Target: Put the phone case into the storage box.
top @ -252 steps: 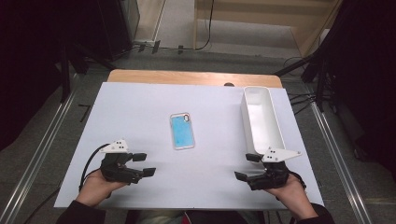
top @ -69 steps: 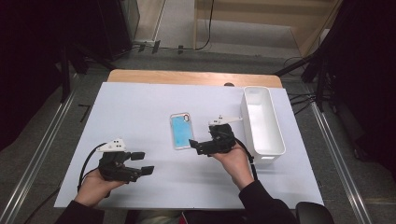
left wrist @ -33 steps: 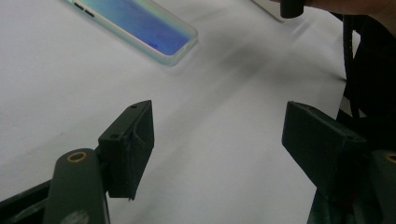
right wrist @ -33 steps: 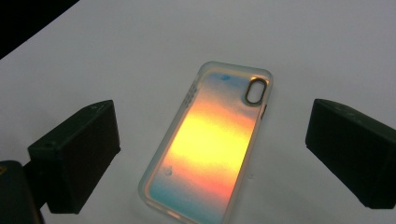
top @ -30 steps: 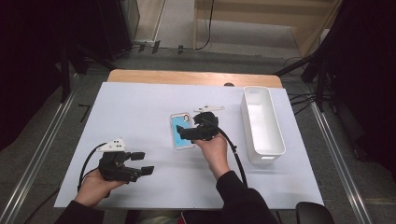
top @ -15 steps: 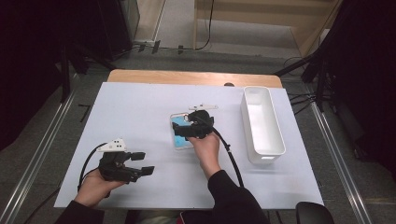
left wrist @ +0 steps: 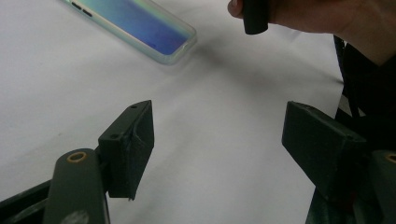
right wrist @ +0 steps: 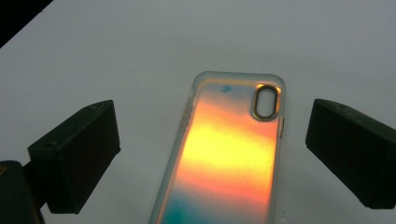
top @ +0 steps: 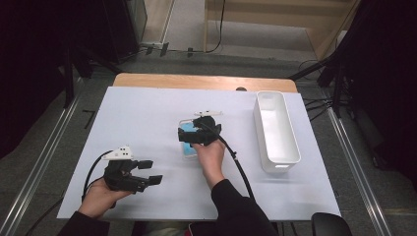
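Observation:
An iridescent phone case (top: 189,149) lies flat in the middle of the white table (top: 142,113). In the right gripper view the case (right wrist: 233,154) glows orange, its camera hole at the far end. My right gripper (top: 183,135) hovers over the case's far half, open. Its jaws stand wide on either side of the case (right wrist: 219,140) and touch nothing. My left gripper (top: 151,172) rests open near the front left of the table. In the left gripper view (left wrist: 219,140) its jaws hold nothing, and a corner of the case (left wrist: 140,23) shows farther off.
An empty white oblong bin (top: 260,123) stands at the right side of the table. The right gripper's cable (top: 238,167) trails back along the forearm. A wooden strip (top: 201,81) runs along the far edge.
My right gripper has travelled from the front right corner leftward to above the phone case, creeping a little farther left in the last second. The left gripper has stayed put.

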`<state>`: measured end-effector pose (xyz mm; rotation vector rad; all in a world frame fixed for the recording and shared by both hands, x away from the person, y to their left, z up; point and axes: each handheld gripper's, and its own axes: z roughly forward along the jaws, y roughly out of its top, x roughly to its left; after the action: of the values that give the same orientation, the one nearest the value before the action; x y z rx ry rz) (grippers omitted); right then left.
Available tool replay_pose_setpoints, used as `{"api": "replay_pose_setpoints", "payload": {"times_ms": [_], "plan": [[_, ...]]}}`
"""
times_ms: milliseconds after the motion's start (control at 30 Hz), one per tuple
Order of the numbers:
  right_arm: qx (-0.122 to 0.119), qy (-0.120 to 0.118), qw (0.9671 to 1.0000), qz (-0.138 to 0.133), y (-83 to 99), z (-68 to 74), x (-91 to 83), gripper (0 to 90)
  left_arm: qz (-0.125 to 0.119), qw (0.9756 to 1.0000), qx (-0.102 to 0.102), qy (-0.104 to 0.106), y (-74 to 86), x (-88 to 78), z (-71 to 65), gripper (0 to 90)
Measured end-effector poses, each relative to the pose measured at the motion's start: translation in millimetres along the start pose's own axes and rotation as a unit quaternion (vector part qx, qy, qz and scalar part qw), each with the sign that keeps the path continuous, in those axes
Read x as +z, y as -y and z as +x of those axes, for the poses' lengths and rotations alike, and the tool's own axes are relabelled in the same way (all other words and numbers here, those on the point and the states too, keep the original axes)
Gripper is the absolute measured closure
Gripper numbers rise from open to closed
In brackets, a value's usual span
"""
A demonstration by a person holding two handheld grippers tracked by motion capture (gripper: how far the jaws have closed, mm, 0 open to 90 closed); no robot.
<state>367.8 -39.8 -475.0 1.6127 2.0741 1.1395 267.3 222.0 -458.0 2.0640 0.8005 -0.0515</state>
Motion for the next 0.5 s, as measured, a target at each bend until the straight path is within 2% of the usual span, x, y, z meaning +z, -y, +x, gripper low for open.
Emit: {"api": "replay_pose_setpoints", "payload": {"times_ms": [67, 167, 200, 500], "plan": [[0.006, 0.005, 1.0000, 0.000, -0.2, 1.8, 2.0, 1.7, 0.000, 1.0000, 0.000, 0.000, 0.0, -0.1, 0.0, 25.0], [0.002, 0.009, 1.0000, -0.004, -0.2, 3.5, 4.4, 1.7, -0.002, 1.0000, 0.000, 0.002, 0.1, 0.0, -0.1, 25.0], [0.008, 0.011, 0.9999, -0.003, -0.2, 5.1, 4.8, 1.7, -0.002, 1.0000, 0.001, 0.001, 0.0, 0.1, -0.1, 25.0], [0.003, 0.025, 0.9997, 0.006, 1.4, 8.2, 11.2, 1.7, -0.002, 1.0000, -0.001, 0.001, -0.1, 0.0, -0.1, 25.0]]}}
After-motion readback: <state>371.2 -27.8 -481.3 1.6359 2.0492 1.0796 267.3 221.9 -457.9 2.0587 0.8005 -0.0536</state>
